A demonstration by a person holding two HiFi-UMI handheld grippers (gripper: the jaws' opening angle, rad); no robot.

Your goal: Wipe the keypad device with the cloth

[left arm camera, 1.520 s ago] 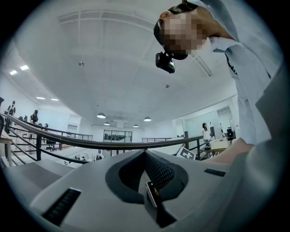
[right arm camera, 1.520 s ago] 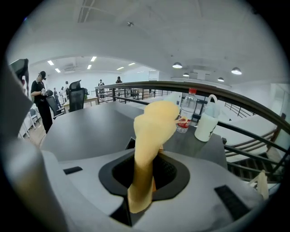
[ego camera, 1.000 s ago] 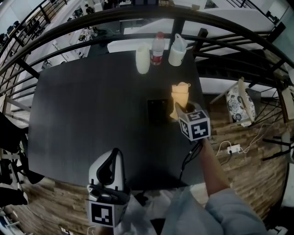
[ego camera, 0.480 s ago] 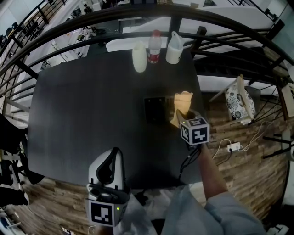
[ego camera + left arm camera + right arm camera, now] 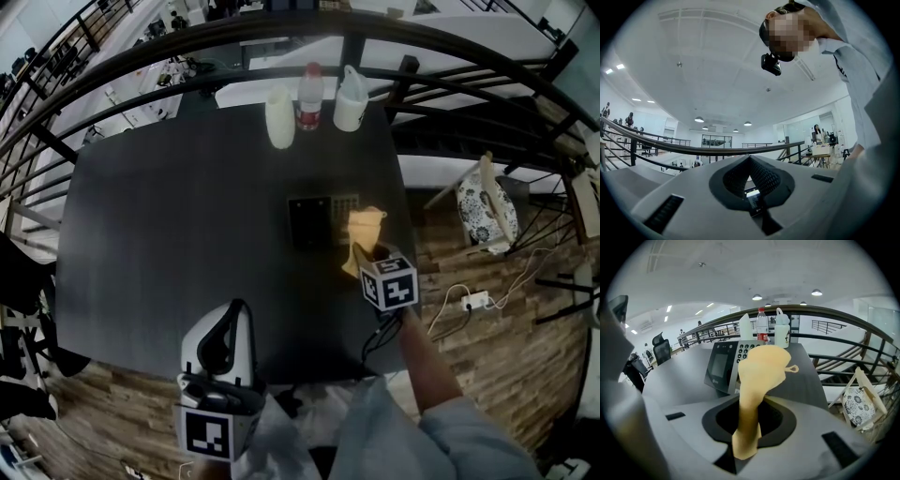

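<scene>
The dark keypad device [image 5: 317,221] lies on the black table [image 5: 169,234], right of centre. A yellow cloth [image 5: 362,232] hangs from my right gripper [image 5: 364,255], which is shut on it; the cloth's upper end reaches the device's right edge. In the right gripper view the cloth [image 5: 757,373] rises from between the jaws of my right gripper [image 5: 749,427] and covers part of the keypad device [image 5: 723,365], whose screen and keys show to the left. My left gripper [image 5: 232,319] is held near the table's front edge, tilted upward. The left gripper [image 5: 751,180] is shut on nothing.
A white cylinder [image 5: 278,117], a red-labelled bottle [image 5: 308,97] and a white jug [image 5: 351,98] stand at the table's far edge. A curved railing [image 5: 450,47] runs behind. On the floor at right are a chair with a patterned cushion [image 5: 483,211] and a power strip [image 5: 475,303].
My right gripper has carried the cloth leftward and nearer, so the cloth now meets the keypad device's right edge. The left gripper has stayed in place.
</scene>
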